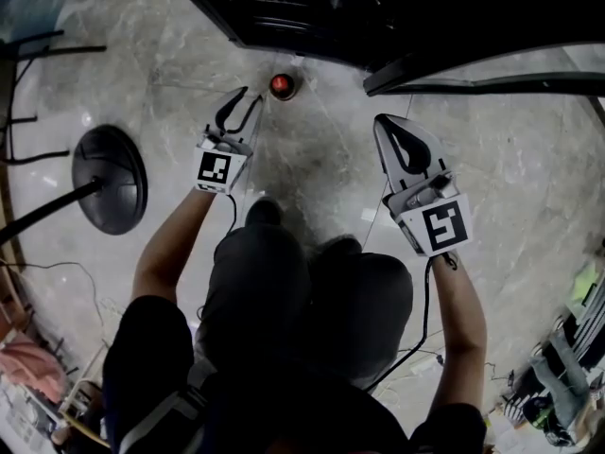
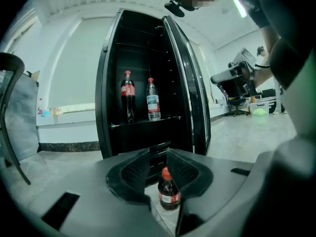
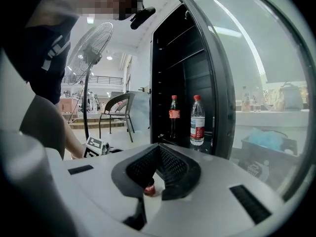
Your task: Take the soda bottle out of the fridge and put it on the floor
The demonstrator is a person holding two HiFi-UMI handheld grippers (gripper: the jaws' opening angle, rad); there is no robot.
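A small cola soda bottle [image 1: 282,85] with a red cap stands upright on the marble floor in front of the open black fridge [image 1: 312,8]. My left gripper [image 1: 244,102] hovers just left of it and does not touch it. In the left gripper view the soda bottle [image 2: 169,194] shows through the gap of the left gripper [image 2: 158,157], beyond its pads, so the jaws stand open. My right gripper [image 1: 383,126] is held to the right of the bottle. The right gripper [image 3: 158,149] has its tips together with nothing between them, and the soda bottle [image 3: 149,187] is seen below them.
On a fridge shelf [image 2: 143,124] stand a tall cola bottle [image 2: 128,95] and a clear water bottle [image 2: 153,100]. The glass fridge door [image 1: 473,78] swings out at the right. A fan's round base [image 1: 112,178] sits on the floor at left. A chair [image 3: 118,107] is behind.
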